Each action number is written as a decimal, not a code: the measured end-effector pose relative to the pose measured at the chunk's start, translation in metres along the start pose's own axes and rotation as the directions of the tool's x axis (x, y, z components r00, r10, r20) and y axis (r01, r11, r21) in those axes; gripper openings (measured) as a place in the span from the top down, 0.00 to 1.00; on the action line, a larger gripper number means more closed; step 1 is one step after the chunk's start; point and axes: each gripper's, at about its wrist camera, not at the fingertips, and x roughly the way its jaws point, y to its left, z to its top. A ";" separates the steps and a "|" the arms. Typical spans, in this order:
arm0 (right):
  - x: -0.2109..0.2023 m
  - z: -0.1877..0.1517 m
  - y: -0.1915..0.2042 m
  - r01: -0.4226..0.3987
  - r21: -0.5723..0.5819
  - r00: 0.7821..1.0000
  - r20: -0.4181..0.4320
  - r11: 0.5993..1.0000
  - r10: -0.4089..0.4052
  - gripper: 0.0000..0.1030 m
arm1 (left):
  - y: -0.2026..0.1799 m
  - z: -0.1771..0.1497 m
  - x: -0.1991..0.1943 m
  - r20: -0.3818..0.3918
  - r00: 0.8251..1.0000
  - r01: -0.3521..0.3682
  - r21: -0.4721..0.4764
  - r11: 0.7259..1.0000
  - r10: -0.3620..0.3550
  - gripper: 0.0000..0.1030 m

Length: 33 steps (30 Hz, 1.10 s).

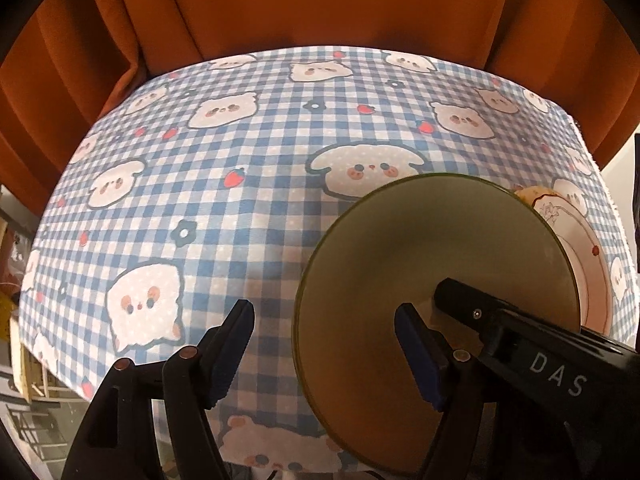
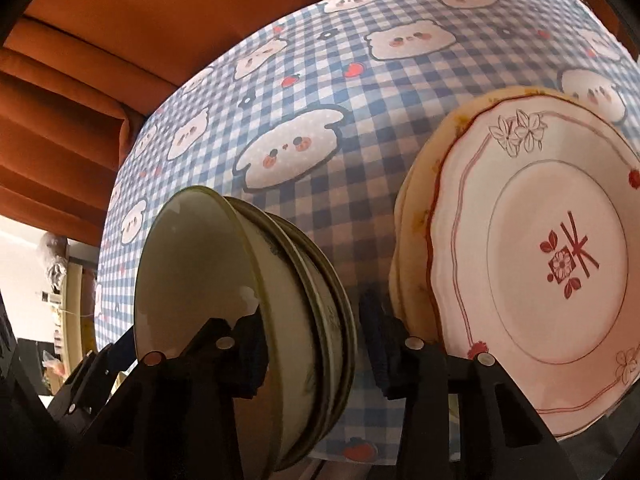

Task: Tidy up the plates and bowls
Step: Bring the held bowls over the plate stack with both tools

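Note:
A stack of olive-rimmed bowls (image 2: pixel 248 300) sits near the table's front edge; in the left wrist view its top bowl (image 1: pixel 432 264) fills the lower right. Beside it lies a stack of plates (image 2: pixel 532 248), a white plate with red flowers on top, its edge also in the left wrist view (image 1: pixel 576 232). My right gripper (image 2: pixel 316 332) is open and straddles the bowl stack's rim, one finger (image 2: pixel 248 344) inside the top bowl. It shows in the left wrist view (image 1: pixel 472 304). My left gripper (image 1: pixel 324 348) is open and empty, left of the bowls.
A blue checked tablecloth (image 1: pixel 248 184) with bear faces covers the table. Orange curtains (image 1: pixel 280 4) hang behind it. The table's front edge runs under both grippers.

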 end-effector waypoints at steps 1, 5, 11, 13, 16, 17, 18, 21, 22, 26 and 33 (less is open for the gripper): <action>0.001 0.001 0.000 -0.004 0.009 1.000 -0.002 1.000 0.004 0.60 | 0.001 0.001 0.002 -0.003 1.000 0.021 0.004 1.000 -0.021 0.28; 0.001 0.002 -0.001 -0.001 0.034 1.000 -0.007 0.999 0.002 0.60 | 0.006 0.005 0.008 -0.014 0.995 0.094 0.023 0.995 -0.094 0.28; 0.000 0.002 0.002 0.037 0.055 0.999 -0.009 0.998 -0.037 0.60 | 0.013 0.008 0.019 -0.039 0.972 0.232 0.026 0.972 -0.231 0.30; -0.001 0.001 0.003 0.050 0.062 0.999 -0.007 0.997 -0.050 0.61 | 0.015 0.008 0.024 -0.052 0.960 0.277 0.026 0.960 -0.276 0.31; -0.003 -0.001 0.006 0.087 0.056 0.996 -0.004 0.995 -0.087 0.61 | 0.015 0.006 0.027 -0.076 0.936 0.347 0.023 0.938 -0.345 0.41; -0.003 -0.002 0.007 0.098 0.055 0.995 -0.002 0.994 -0.098 0.61 | 0.014 0.007 0.028 -0.083 0.928 0.367 0.027 0.930 -0.364 0.44; -0.004 -0.002 0.008 0.113 0.056 0.994 0.000 0.992 -0.113 0.61 | 0.013 0.007 0.028 -0.085 0.924 0.378 0.034 0.925 -0.374 0.47; -0.006 -0.005 0.010 0.139 0.067 0.990 0.007 0.988 -0.140 0.64 | 0.012 0.009 0.028 -0.102 0.919 0.387 0.050 0.920 -0.381 0.48; -0.007 -0.005 0.011 0.149 0.071 0.989 0.009 0.986 -0.150 0.65 | 0.012 0.010 0.028 -0.108 0.917 0.391 0.055 0.919 -0.384 0.48; -0.009 -0.006 0.012 0.170 0.112 0.985 -0.001 0.979 -0.171 0.65 | 0.015 0.012 0.030 -0.111 0.910 0.406 0.056 0.912 -0.399 0.49; -0.011 -0.009 0.024 0.196 0.131 0.980 -0.005 0.972 -0.197 0.65 | 0.032 0.013 0.017 -0.100 0.912 0.406 0.079 0.910 -0.398 0.50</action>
